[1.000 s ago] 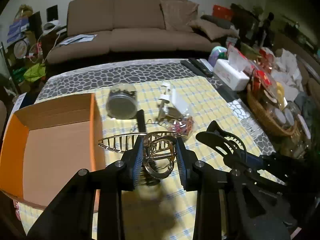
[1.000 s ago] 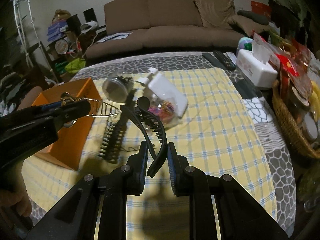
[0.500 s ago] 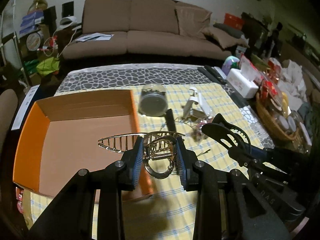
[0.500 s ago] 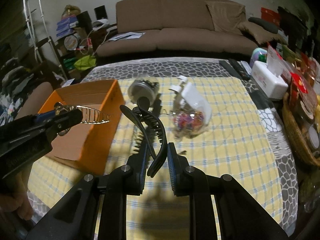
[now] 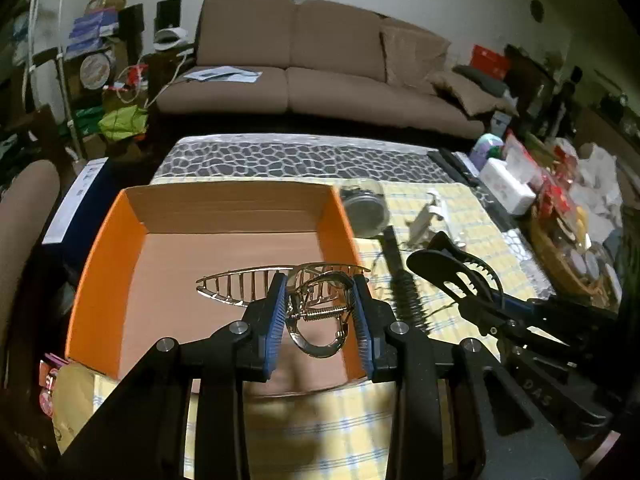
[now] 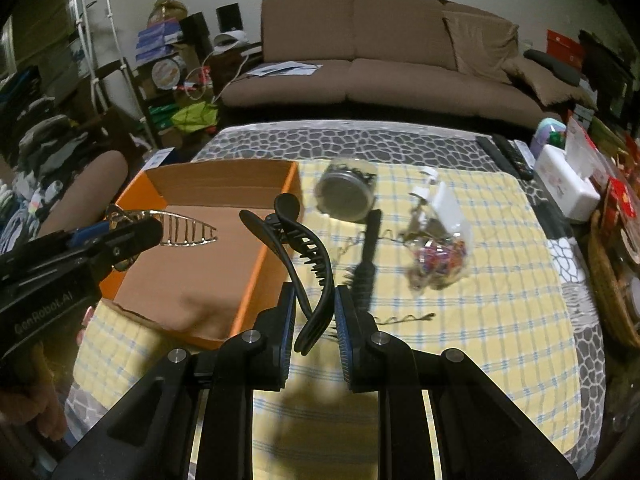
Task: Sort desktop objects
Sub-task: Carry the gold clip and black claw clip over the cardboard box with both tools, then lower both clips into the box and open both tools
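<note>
Two blue pads of the left gripper (image 5: pixel 320 316) pinch a shiny gold hair clip (image 5: pixel 280 284) in the left wrist view, and the clip hangs over the open orange box (image 5: pixel 108 240), while the right gripper (image 5: pixel 492 300) comes in from the right side with a black hair clip (image 5: pixel 452 264). From the right wrist view, the right gripper (image 6: pixel 316 320) squeezes that black hair clip (image 6: pixel 300 248) tight just beside the box's (image 6: pixel 264 264) right wall, above the yellow checked cloth (image 6: pixel 480 320). On the cloth beyond lie a black hairbrush (image 6: pixel 366 264), a round jar (image 6: pixel 346 194) on its side and a clear bag of tiny coloured bands (image 6: pixel 440 256).
</note>
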Motion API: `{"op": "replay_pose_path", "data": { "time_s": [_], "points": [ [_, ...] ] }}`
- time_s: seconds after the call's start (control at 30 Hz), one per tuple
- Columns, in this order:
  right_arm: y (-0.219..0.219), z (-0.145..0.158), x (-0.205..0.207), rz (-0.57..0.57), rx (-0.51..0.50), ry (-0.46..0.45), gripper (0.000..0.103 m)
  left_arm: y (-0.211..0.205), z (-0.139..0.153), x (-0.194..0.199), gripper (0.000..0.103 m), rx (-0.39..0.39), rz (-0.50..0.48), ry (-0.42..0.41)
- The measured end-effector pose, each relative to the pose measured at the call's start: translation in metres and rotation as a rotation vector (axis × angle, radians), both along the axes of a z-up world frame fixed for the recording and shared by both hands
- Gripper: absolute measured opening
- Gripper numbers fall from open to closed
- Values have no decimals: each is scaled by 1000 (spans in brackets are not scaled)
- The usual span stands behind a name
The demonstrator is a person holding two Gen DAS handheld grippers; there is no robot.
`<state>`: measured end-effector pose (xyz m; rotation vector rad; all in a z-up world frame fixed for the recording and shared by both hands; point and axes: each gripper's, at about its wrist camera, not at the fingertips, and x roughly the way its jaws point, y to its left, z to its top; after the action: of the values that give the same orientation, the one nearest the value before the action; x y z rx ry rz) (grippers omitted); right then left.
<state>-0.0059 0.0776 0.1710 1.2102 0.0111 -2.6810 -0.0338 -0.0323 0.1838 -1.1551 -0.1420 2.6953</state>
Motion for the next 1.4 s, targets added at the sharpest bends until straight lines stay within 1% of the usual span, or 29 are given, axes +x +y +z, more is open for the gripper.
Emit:
{"op": "replay_pose_path", "data": {
  "time_s": [0.23, 0.37, 0.77, 1.0, 1.3, 1.4],
  "points": [
    [-29, -7, -9, 31, -9, -19, 19, -38, -10, -1, 29, -3, 50, -15],
    [-49, -17, -15, 58, -5, -35, 19, -59, -22, -3, 29, -8, 82, -35],
    [-94, -50, -31, 124, 17, -94, 19, -96, -63, -17, 29, -9, 131, -103],
    [-110, -67, -41, 142, 23, -125, 19, -107, -83, -25, 29, -17, 135, -135],
    [-123, -89, -55, 160, 36, -184, 19, -106, -101, -34, 29, -37, 120, -164],
    [-125, -93, -60, 158, 23, -199, 19, -106, -107, -37, 29, -43, 119, -173]
  ]
}}
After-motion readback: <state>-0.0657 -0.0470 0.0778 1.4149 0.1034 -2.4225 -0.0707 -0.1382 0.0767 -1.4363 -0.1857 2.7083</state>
